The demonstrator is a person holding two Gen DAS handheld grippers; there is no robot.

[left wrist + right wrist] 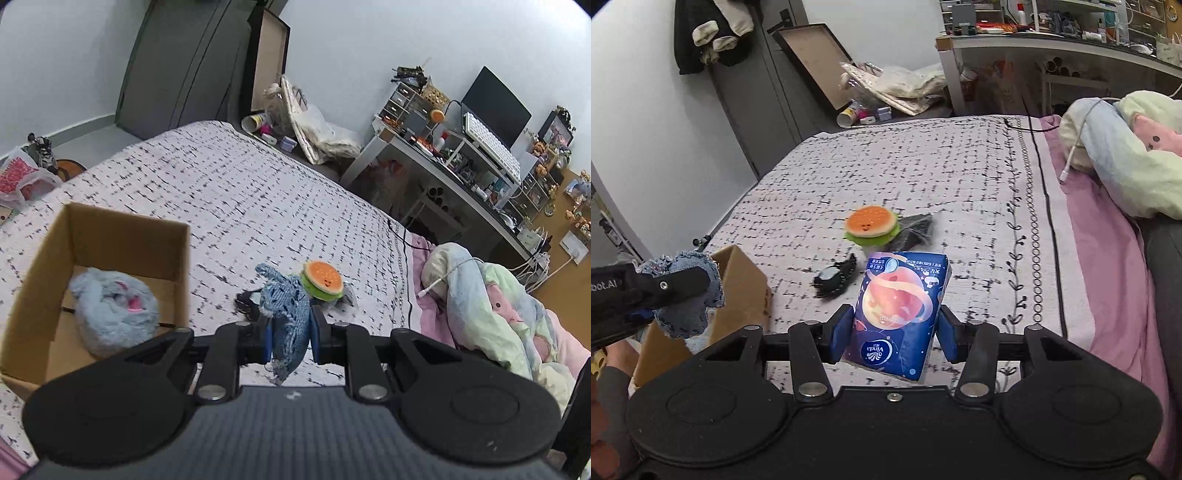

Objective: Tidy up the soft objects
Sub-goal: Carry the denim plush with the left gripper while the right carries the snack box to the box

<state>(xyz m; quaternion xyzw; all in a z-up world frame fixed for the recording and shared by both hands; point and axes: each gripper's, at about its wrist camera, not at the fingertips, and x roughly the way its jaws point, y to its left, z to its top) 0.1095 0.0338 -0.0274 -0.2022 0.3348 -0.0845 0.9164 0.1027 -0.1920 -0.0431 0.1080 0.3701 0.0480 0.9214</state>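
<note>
My left gripper is shut on a frayed blue denim pouch and holds it above the bed, just right of an open cardboard box. A fluffy blue plush lies in the box. My right gripper is shut on a blue tissue pack held above the bed. A burger plush lies on the bed beyond it and shows in the left wrist view too. The left gripper with the denim pouch shows at the left over the box.
A black soft item and a dark wrapped packet lie near the burger on the patterned blanket. A rumpled pastel quilt lies to the right. A cluttered desk and bags stand beyond the bed.
</note>
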